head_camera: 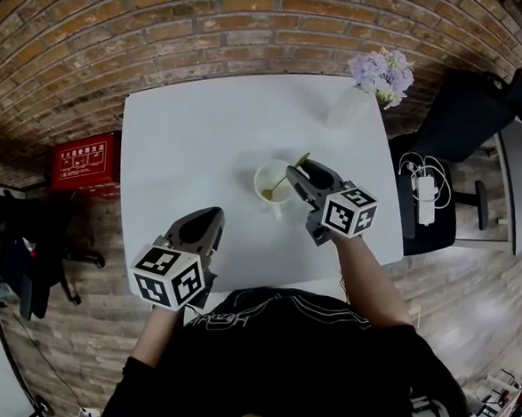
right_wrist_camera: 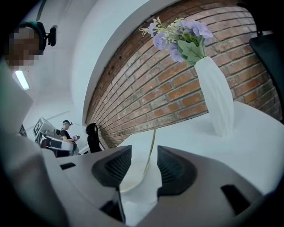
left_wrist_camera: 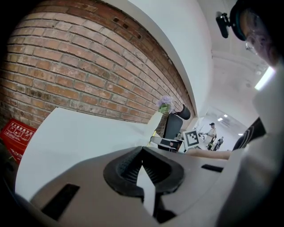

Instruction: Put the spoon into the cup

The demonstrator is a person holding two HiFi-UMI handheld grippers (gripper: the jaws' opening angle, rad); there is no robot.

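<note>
- The spoon stands in the cup, handle leaning toward 1 o'clock between the right gripper's parted jaws.
- The left gripper, jaws together and empty, sits at the cup's 7 o'clock.
- Risk: on withdrawal a jaw snags the handle and tips the cup.

Out front, the right gripper points slightly downward with its jaws apart. The left gripper hangs further back, jaws closed together.
</note>
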